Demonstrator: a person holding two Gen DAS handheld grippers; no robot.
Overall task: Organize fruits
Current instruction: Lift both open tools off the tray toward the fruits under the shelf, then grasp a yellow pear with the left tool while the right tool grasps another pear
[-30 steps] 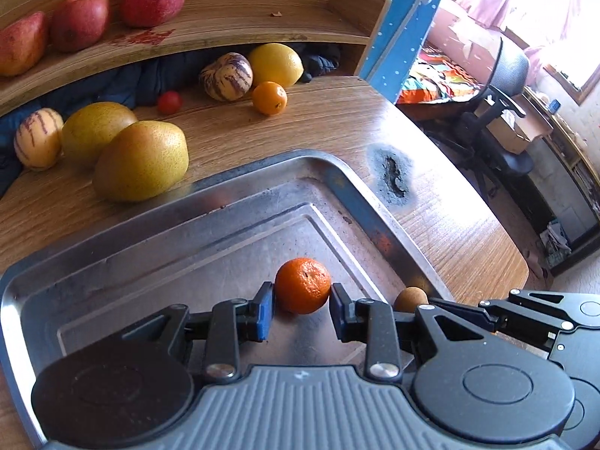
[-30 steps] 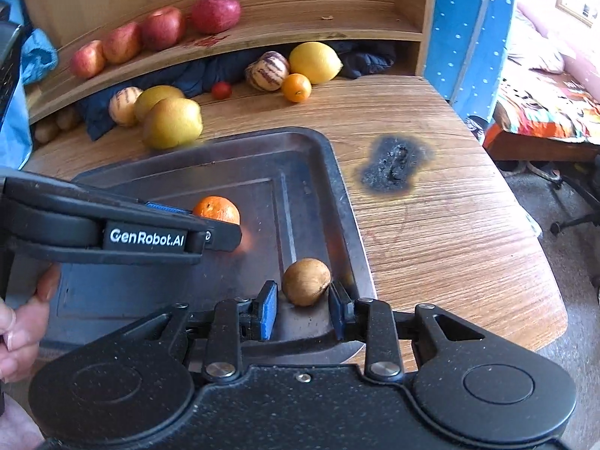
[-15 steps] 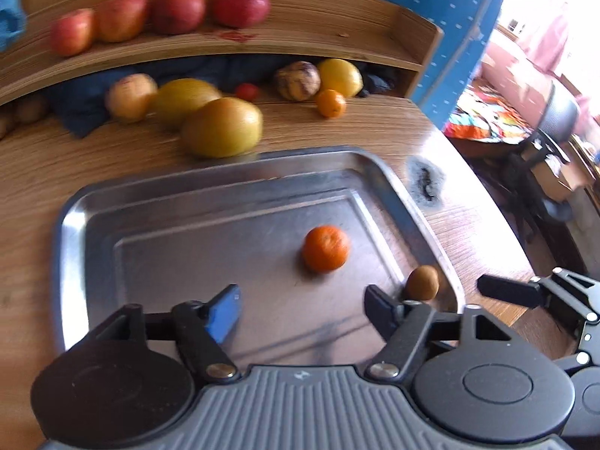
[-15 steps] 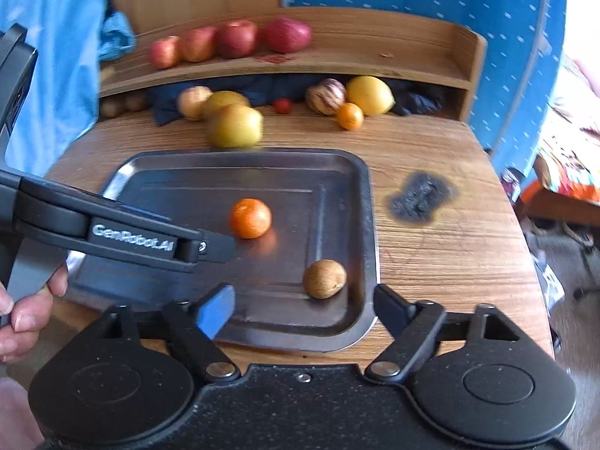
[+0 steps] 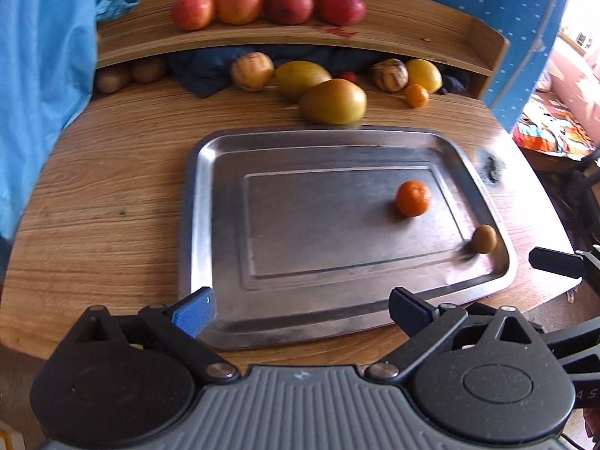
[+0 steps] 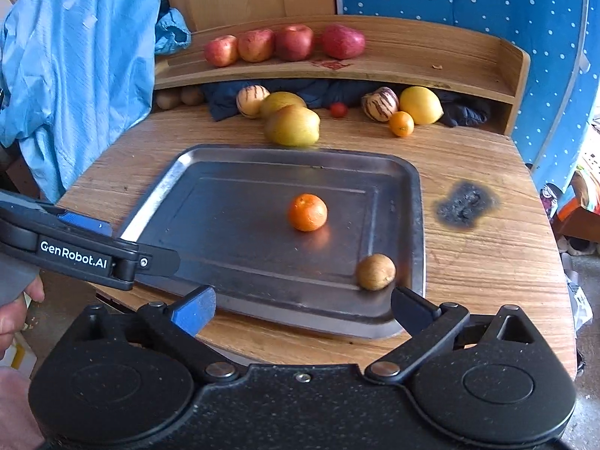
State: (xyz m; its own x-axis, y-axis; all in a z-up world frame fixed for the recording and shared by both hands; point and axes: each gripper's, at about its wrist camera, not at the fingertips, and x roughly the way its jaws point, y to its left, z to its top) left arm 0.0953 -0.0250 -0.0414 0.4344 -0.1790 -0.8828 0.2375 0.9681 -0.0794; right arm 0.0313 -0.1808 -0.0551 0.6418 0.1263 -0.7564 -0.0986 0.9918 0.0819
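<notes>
— Left gripper (image 5: 300,309)?
— Low in the left wrist frame, jaws spread wide, holding nothing, over the near rim of the metal tray (image 5: 198,202). Seen from the side at the left edge of the right wrist frame, with part of a hand (image 6: 15,315) below it.

— Right gripper (image 6: 303,309)?
— Low centre of the right wrist frame, jaws equally wide, empty, just short of the tray's near edge. Only a dark finger tip showing at the right edge of the left wrist frame.

— In the tray?
— Two fruits. An orange mandarin (image 6: 307,212) near the middle of the right wrist frame, on the flat bottom. A small brown fruit (image 6: 375,272) lower right of it, against the tray's right wall, near the corner, just ahead of the right gripper's right finger. Apart from each other, not touching.

— Still on the table (image 6: 487,262)?
— Across the upper middle of the frame, beyond the tray's far rim: two yellow-green pears (image 6: 292,125) touching, the nearer just beside the rim; a striped pale fruit (image 6: 252,100) left of them; a small red tomato (image 6: 338,110); another striped fruit (image 6: 380,104), a lemon (image 6: 420,105) and a small orange (image 6: 401,123) clustered to the right. Two brownish fruits (image 6: 180,96) in shadow at the left, under the shelf.

— On the shelf (image 6: 412,56)?
— Four red apples (image 6: 285,43) in a row, upper centre.

— Anything else?
— A dark burn mark (image 6: 467,206) on the wood right of the tray; a dark cloth (image 6: 318,92) under the shelf; blue fabric (image 6: 75,56) filling the upper left.
</notes>
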